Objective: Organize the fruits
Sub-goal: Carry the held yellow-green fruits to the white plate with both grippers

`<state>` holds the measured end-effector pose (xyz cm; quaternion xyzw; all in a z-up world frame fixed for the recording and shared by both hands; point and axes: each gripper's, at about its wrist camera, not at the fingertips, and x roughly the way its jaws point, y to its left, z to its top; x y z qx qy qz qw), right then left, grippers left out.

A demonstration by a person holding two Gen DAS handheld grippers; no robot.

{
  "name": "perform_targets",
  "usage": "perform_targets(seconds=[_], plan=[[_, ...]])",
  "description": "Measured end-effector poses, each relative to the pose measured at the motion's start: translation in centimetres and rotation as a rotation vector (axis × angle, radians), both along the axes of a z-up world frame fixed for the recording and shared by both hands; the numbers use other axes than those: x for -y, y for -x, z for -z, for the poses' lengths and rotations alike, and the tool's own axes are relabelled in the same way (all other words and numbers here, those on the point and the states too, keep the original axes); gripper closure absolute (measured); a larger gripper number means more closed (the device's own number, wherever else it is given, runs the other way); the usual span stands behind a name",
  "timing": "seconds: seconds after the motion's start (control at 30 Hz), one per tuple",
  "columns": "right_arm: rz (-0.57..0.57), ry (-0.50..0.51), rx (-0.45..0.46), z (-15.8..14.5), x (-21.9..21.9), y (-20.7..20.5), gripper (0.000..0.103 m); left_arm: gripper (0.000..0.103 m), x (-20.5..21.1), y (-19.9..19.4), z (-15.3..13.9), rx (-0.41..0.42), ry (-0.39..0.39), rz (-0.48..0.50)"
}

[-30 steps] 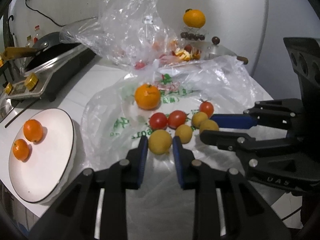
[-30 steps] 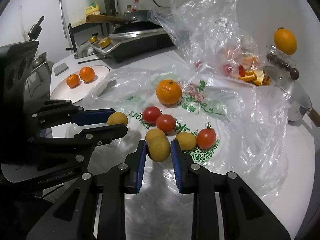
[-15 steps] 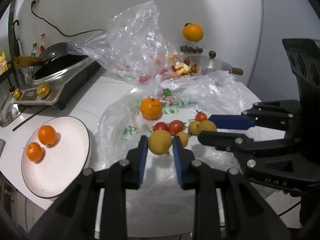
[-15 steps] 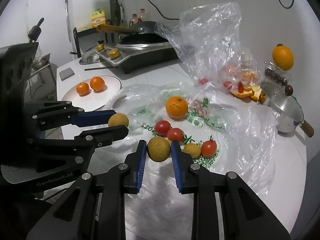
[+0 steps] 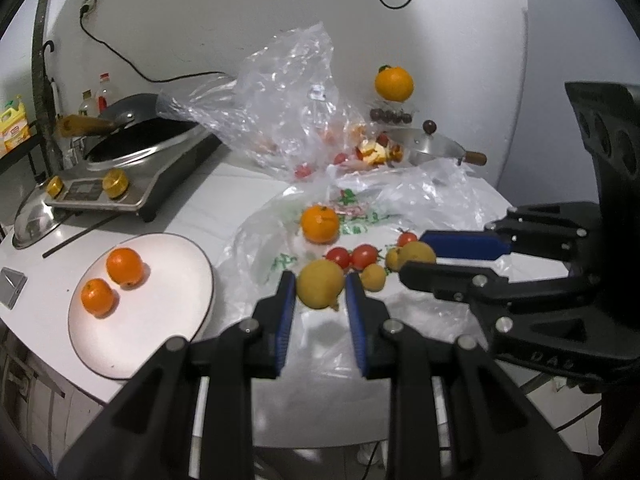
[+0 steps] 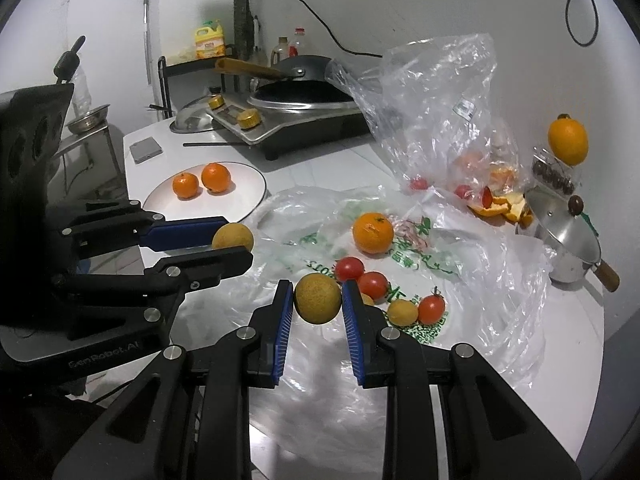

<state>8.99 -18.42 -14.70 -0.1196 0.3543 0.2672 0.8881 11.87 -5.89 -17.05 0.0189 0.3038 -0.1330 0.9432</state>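
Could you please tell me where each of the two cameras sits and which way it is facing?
Left wrist: sits on the left tongs, facing forward over the plastic sheet toward the wall; its own tongs grip a yellow fruit, right tongs at right.
Right wrist: sits on the right tongs, facing the stove; gripping another yellow fruit, left tongs at left.
Shared: white plate with two oranges, loose orange, tomatoes.
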Motion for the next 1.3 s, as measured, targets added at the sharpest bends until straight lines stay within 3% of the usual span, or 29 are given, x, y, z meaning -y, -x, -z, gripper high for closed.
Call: perform_targets(seconds=[0.57, 1.3], plan=[[-0.041, 0.022, 0.029, -1.1, -3.2, 1.3, 0.076, 0.077, -3.9, 2.2, -0.4, 0.024, 0.029, -0.06], [-0.105, 0.033, 0.018, -0.8, -8.3, 0.4, 0.076, 0.077, -10.1, 1.9, 0.8, 0.017, 0.05, -0.165]])
